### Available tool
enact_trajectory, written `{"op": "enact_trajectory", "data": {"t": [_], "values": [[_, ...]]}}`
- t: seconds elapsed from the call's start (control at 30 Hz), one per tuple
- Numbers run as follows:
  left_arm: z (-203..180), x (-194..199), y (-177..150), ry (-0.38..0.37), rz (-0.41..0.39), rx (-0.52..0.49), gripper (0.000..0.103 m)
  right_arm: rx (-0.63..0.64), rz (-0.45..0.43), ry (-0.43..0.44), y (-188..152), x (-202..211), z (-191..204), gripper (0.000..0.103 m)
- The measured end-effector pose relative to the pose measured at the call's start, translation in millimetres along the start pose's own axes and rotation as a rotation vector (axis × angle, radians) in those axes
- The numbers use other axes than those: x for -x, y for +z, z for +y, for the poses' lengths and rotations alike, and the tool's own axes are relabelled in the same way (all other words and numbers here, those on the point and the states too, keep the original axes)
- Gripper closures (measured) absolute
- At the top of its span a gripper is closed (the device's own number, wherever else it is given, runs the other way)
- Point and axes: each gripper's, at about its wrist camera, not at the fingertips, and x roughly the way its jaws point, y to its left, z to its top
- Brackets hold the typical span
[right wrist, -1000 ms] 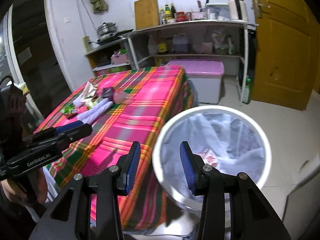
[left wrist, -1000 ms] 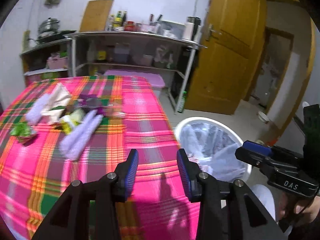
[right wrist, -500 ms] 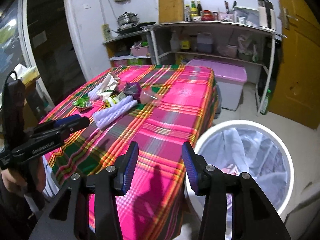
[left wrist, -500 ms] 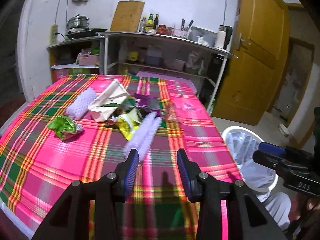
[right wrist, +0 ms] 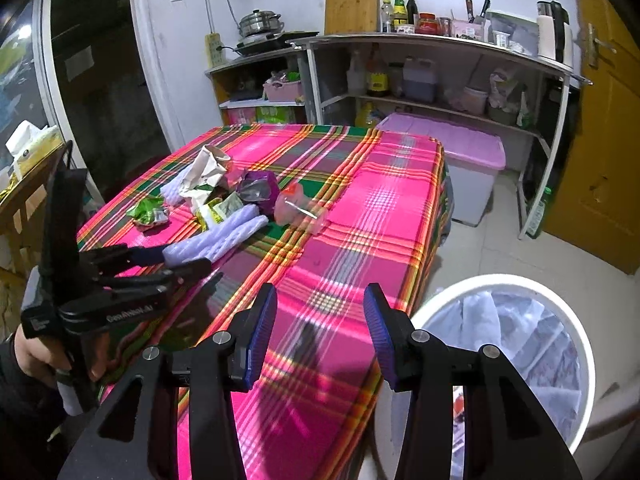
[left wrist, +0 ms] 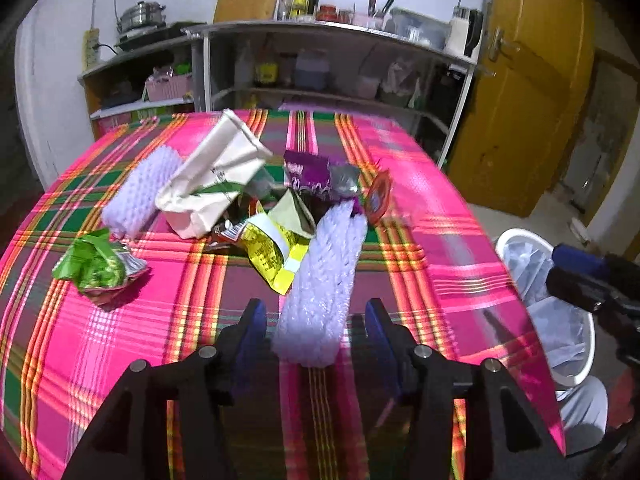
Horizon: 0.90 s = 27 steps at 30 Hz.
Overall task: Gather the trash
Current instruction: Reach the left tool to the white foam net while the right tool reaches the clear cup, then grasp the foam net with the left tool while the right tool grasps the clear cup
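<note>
The left tool (left wrist: pixel 316 322) has just been opening; its jaws stand spread, the near end of a lilac foam sleeve (left wrist: pixel 324 280) between them, untouched. Beyond lie wrappers (left wrist: pixel 272 248) on the plaid counter (left wrist: pixel 440 208). The right tool (right wrist: pixel 320 320) (also spread, empty) hangs beside the white bin (right wrist: pixel 576 312).
</note>
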Motion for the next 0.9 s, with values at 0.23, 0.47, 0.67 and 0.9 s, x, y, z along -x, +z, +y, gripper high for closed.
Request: {"op": "enact_trajectory", "data": {"t": [0.23, 0.47, 0.67, 0.9], "values": [[-1.5, -5.3, -1.1, -0.012, 0.026, 0.005, 0.079, 0.042, 0.025, 0.01, 19.7, -23.8, 2.8, 0.057], [9.2, 14.3, -14.5, -0.06, -0.025, 0.073, 0.08, 0.142, 0.065, 0.022, 39.0, -55.3, 13.9, 0.054], [20.6, 26.8, -17.8, -0.07, -0.056, 0.099, 0.08, 0.236, 0.106, 0.011, 52.9, -86.7, 22.2, 0.051], [30.9, 26.4, -19.2, -0.085, -0.058, 0.117, 0.08, 0.366, 0.16, -0.02, 62.7, -121.0, 27.0, 0.048]]}}
